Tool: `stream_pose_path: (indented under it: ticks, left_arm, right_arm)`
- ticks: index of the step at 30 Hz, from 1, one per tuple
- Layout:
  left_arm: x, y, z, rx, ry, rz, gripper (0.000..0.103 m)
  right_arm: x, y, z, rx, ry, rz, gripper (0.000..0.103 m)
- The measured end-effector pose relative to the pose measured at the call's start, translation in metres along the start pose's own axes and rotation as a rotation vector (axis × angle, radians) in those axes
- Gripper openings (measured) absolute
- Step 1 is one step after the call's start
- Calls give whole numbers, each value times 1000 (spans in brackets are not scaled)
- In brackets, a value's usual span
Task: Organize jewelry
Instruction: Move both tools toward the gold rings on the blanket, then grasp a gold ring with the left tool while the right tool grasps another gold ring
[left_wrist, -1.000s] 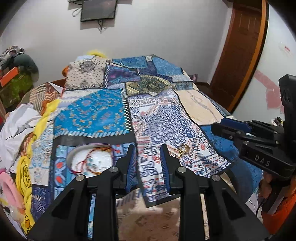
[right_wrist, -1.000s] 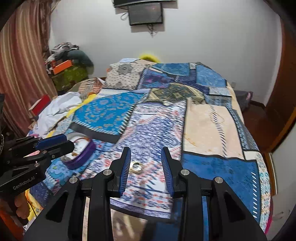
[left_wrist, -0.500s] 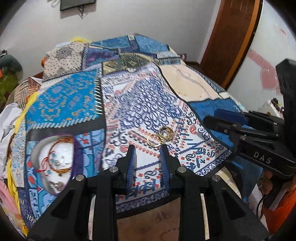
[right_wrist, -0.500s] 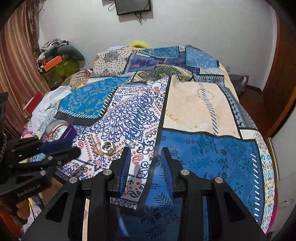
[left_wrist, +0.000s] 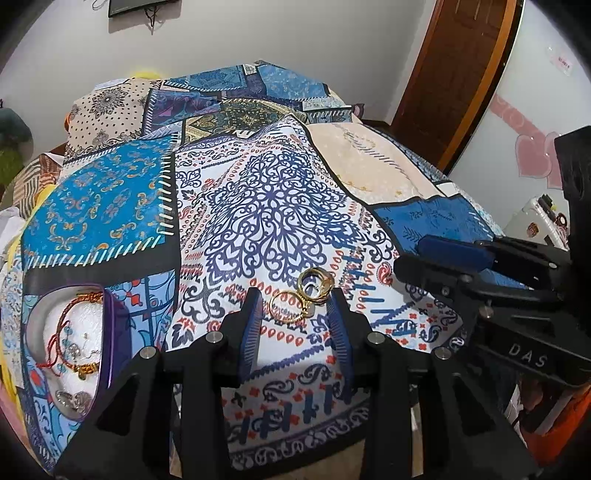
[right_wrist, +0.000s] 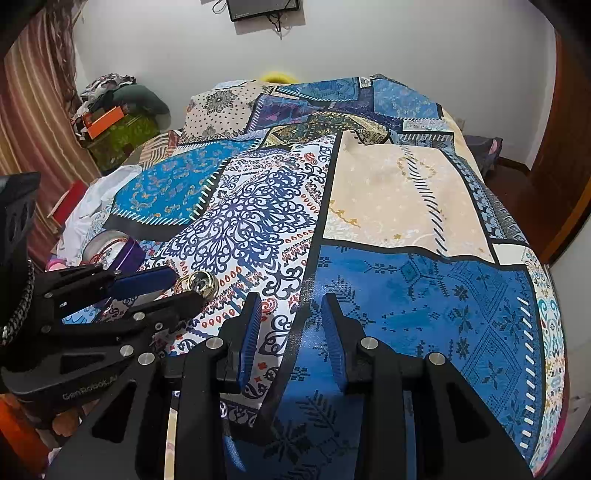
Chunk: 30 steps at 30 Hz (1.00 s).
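Left gripper (left_wrist: 295, 295): jaws spread wide, holding nothing, fingertips flanking the gold bangles (left_wrist: 308, 295).
Right gripper (right_wrist: 290, 302): jaws apart, unladen, over the patchwork bedspread (right_wrist: 406, 192).
Gold bangles: clustered on the bedspread's white paisley patch.
Purple jewelry box (left_wrist: 70, 343): left, holds red-thread bracelets.

A home bedroom: a bed (right_wrist: 388, 192) under a patchwork quilt (left_wrist: 266, 206) fills the room, with a wooden door (left_wrist: 454, 74), a wall-mounted TV (right_wrist: 264, 9), striped curtains (right_wrist: 26, 122) and a heap of clothes (right_wrist: 110, 99) in the corner.
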<state>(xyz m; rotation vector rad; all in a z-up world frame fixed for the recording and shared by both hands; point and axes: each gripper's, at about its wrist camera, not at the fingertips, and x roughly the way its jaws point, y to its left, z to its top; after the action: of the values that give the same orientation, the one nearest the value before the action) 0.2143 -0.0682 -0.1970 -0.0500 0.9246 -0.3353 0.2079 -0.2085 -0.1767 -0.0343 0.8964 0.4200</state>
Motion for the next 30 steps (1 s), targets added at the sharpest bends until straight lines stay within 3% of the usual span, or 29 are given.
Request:
stream_pose_path:
  ticks: [3, 10, 30]
  left_arm:
    - [1, 1, 0, 4, -6, 7, 25]
    - [-4, 7, -2, -21, -13, -20, 25]
    - [-55, 46, -26, -91, -87, 51, 25]
  right_arm:
    - [1, 2, 1, -6, 2, 5, 31]
    - [4, 12, 3, -27, 13, 23, 31]
    - [24, 58, 14, -118, 52, 70, 30]
